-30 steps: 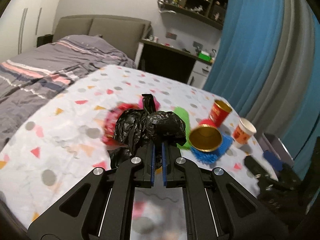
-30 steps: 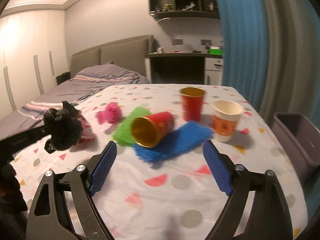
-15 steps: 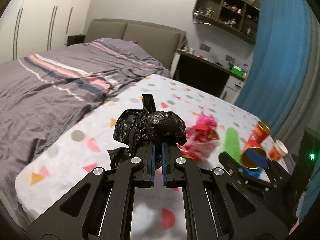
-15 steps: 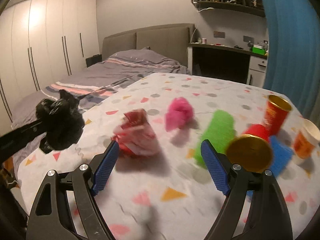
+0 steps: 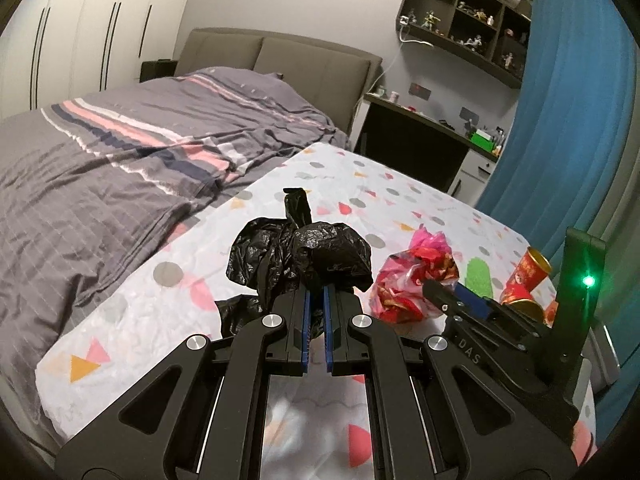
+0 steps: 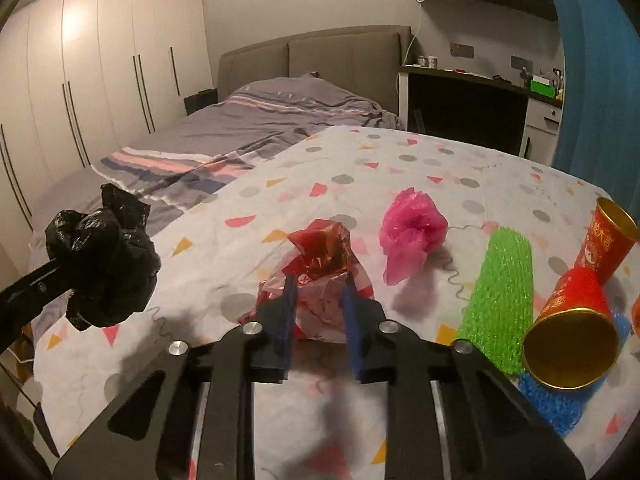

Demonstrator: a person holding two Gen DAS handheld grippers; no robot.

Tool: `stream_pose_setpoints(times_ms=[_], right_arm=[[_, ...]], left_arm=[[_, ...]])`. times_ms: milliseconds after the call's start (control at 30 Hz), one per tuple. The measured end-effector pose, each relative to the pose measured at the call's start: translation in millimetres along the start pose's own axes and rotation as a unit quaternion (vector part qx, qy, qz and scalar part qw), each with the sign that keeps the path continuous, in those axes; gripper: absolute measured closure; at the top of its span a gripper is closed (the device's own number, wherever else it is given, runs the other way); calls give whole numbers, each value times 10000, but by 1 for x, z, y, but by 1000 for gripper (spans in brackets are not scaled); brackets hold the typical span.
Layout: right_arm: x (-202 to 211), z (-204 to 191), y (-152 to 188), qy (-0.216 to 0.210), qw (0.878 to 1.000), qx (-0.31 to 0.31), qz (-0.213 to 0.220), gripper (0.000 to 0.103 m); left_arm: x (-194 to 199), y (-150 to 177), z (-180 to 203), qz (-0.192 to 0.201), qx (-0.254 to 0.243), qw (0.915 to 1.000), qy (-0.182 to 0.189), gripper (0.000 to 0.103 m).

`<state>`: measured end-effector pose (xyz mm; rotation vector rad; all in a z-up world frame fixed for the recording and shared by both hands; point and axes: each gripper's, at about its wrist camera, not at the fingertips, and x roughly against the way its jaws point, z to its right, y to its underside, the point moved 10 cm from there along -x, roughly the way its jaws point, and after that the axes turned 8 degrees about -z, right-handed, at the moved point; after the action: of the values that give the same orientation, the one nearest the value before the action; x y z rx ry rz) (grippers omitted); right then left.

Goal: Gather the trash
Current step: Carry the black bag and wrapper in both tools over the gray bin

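- Left wrist view: the left hand-held gripper (image 5: 316,300) is clamped tight on a crumpled black bag (image 5: 304,260), held above the table (image 5: 132,312). Beside it, the red wrapper (image 5: 404,284) lies on the cloth with the right hand-held gripper (image 5: 460,296) at it.
- Right wrist view: jaws closing now, the red wrapper (image 6: 320,280) between the 2 blue fingers (image 6: 285,320) (pads not clearly pressing yet). Pink bag (image 6: 412,232), green mesh (image 6: 500,300) and 2 red cups (image 6: 576,320) wait nearby.
- Risk: the wrapper is thin and springy; a shallow pinch could catch only loose film and let it slip, or snag the tablecloth underneath.
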<state>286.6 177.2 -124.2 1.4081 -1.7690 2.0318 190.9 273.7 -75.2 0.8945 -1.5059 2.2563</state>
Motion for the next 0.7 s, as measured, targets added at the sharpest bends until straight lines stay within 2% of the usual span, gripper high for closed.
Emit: stream_pose_setpoints(times_ms=[233, 367, 700], right_arm=[[57, 13, 4, 55, 9990, -120, 429, 82], [93, 33, 16, 315, 9977, -141, 588, 82], [163, 107, 54, 851, 9910, -441, 936, 82]], left_arm=[[19, 6, 18, 125, -133, 9998, 61, 99], [27, 12, 39, 173, -214, 9994, 204, 99], [34, 38, 140, 135, -800, 9938, 754, 99]])
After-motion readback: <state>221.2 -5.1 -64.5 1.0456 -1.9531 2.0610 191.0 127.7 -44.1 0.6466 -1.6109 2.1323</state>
